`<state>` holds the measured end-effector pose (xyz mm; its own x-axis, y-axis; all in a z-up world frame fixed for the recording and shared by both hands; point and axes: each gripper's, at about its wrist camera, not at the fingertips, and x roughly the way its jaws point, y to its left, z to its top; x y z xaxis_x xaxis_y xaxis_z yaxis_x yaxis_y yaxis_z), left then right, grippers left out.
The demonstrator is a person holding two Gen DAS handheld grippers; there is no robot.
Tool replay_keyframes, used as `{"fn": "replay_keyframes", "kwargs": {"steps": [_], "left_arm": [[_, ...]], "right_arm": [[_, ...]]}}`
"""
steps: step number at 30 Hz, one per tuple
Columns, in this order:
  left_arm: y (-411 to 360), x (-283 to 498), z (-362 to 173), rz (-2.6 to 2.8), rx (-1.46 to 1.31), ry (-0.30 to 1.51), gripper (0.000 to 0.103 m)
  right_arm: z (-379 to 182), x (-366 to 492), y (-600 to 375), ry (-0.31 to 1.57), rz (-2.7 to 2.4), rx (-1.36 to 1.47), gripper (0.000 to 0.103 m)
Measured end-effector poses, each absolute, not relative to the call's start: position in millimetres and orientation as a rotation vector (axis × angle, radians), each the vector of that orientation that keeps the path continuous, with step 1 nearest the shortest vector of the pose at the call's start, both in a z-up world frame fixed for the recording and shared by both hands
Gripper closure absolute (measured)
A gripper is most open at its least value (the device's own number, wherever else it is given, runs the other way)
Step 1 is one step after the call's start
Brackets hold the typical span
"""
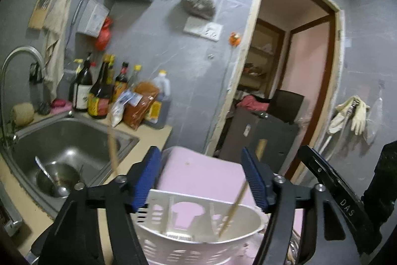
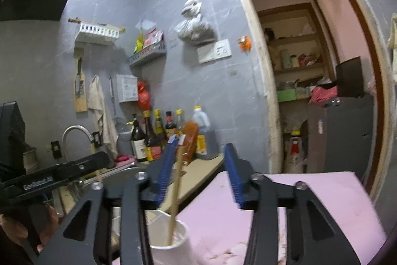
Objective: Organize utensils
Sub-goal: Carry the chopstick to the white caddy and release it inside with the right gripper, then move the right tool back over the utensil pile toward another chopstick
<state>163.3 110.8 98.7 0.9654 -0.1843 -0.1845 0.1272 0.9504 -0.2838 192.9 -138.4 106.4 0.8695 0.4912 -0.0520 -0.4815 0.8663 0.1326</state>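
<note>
Deposit step: left gripper [image 1: 201,180] and right gripper [image 2: 198,175] both released, fingers apart; chopsticks [image 1: 232,210] stand tilted in white utensil holder [image 1: 198,237] on pink worktop [image 2: 310,193]; next, judged: fetch remaining utensils.

The holder [image 1: 198,235] is cut off by the lower edge in the left wrist view; its base is not visible. In the right wrist view its left side is hidden behind a gripper finger. The chopstick [image 1: 113,140] over the sink [image 1: 74,138] is motion-blurred; its ends cannot be resolved. The bottle [image 2: 139,138] labels are too small to read. The hand [image 2: 22,235] is cut off at the left edge.
</note>
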Motion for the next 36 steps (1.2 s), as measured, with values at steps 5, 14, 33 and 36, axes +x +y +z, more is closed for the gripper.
{"fn": "replay_keyframes", "kwargs": {"steps": [5,14,33,36], "left_arm": [[81.6,155.6,104.3,-0.211,-0.23,0.182,0.021],[30.3,154.6,93.9,-0.29,-0.179,0.211,0.006],[-64.1,165.6,15.7,-0.437,-0.033,0.514,0.005],[-72.4,174.1,2.9,-0.438,-0.016,0.583,0.005]], "right_arm": [[116.1,177.4,-172.9,0.059,0.44,0.087,0.032],[115.8,157.5,-225.5,0.073,0.325,0.01,0.01],[53.3,173.1,-303.8,0.323,0.215,-0.069,0.0],[42.6,179.6,-309.8,0.381,0.212,-0.071,0.0]]}}
